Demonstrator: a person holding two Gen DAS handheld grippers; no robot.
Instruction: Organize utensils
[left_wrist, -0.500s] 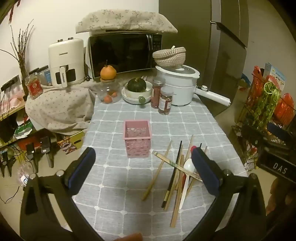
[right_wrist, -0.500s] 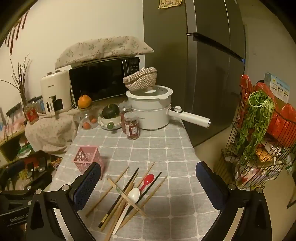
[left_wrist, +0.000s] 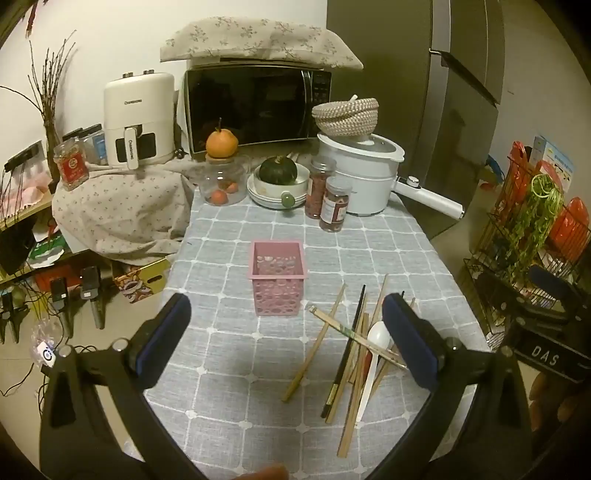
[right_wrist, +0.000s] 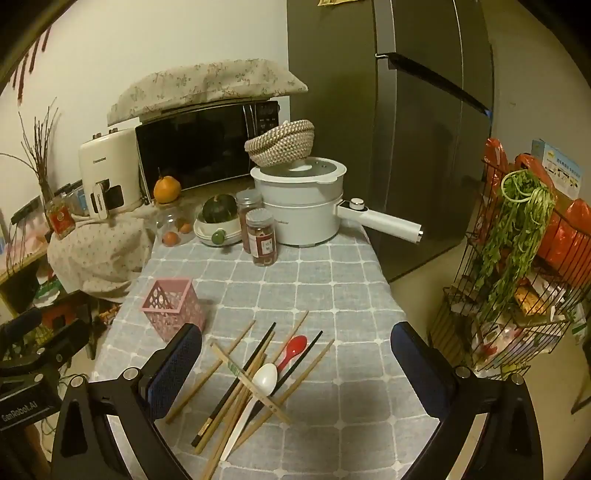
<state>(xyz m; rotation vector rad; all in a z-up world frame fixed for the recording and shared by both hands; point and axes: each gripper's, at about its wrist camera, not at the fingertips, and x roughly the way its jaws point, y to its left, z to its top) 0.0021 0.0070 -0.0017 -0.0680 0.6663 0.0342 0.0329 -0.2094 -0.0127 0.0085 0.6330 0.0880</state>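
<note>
Pink plastic, pierced with round holes, forms the square utensil basket (left_wrist: 277, 280) that stands upright on the grey checked tablecloth (left_wrist: 229, 369), left of the loose utensils. The left gripper (left_wrist: 286, 341) hovers over the cloth with its blue-padded fingers (left_wrist: 162, 336) spread wide and nothing between them; the basket lies just beyond it.

To the right of the basket the utensils sit in a crossed heap: several pale wooden chopsticks (left_wrist: 314, 347), a black pair (left_wrist: 349, 343), a white spoon (left_wrist: 376, 343) lying bowl-up on top, and a red spoon (right_wrist: 293, 349) partly tucked beneath, seen clearly only from the right wrist. One light chopstick with a green mark (right_wrist: 251, 384) lies across the others.

The right gripper (right_wrist: 295, 363) hangs above this heap, jaws fully released and empty, the pile framed between its fingers (right_wrist: 417, 363). Behind stand two spice jars (right_wrist: 262, 236) and a white electric pot (right_wrist: 303, 206).
</note>
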